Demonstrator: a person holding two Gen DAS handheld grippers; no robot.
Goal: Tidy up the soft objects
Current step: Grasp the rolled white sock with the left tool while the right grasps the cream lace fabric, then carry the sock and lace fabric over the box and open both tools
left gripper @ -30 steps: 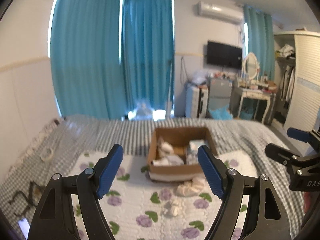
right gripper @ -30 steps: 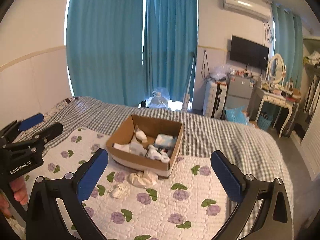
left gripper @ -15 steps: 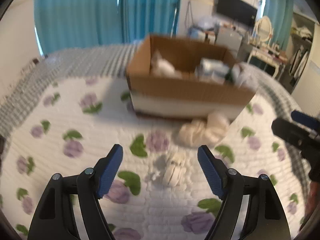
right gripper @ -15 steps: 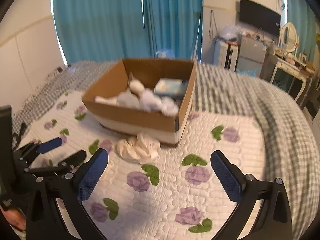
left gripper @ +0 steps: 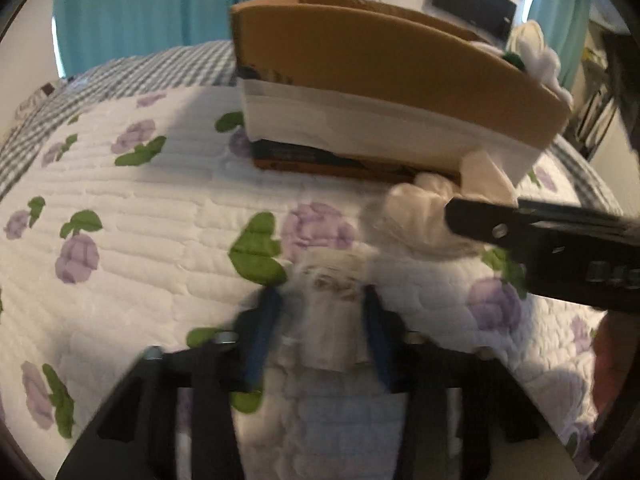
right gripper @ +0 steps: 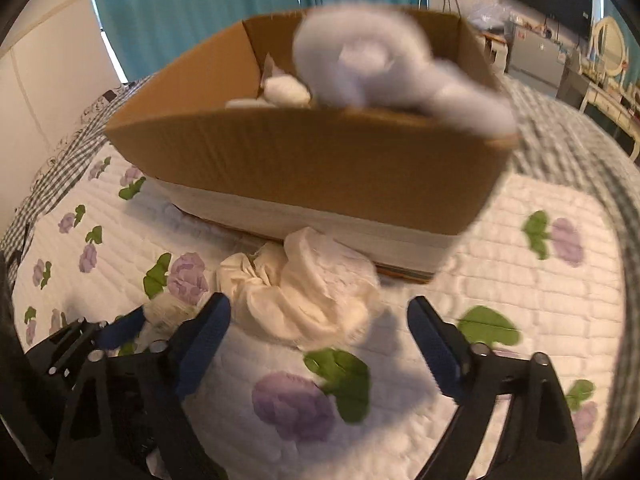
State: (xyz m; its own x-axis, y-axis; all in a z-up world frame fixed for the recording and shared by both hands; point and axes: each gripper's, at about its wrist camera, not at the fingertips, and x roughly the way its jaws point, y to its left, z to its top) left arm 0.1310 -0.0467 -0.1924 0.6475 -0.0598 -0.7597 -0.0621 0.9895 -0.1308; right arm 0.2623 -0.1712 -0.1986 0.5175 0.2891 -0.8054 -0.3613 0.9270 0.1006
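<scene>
The left gripper (left gripper: pixel 318 320) has its blue pads on either side of a small rolled white sock with greyish marks (left gripper: pixel 334 300), which lies on the white quilted bedspread printed with purple flowers and green leaves (left gripper: pixel 132 216). The picture is smeared with motion, so whether the pads already press the sock or only bracket it cannot be told from the left wrist view. In the right wrist view the same sock (right gripper: pixel 170 310) shows as a pale lump just beyond and to the left of the right gripper (right gripper: pixel 318 332), between the blue fingers of the other tool.

The right gripper stands spread wide and holds nothing. Directly ahead of it, just past its fingertips, lies a crumpled cream-white cloth bundle (right gripper: pixel 304 292), which rests against the near wall of the open brown cardboard box with a white band round its base (right gripper: pixel 304 168). Rolled white soft things (right gripper: pixel 360 64) already sit heaped in the box, blurred and standing above its rim.

The step in hand appears to be picking up the two loose pieces left on the bed. The next move likely calls for the left pads to close firmly on the sock, and for the right gripper to advance and lower over the cloth bundle before closing, then lift clear of the box wall.
</scene>
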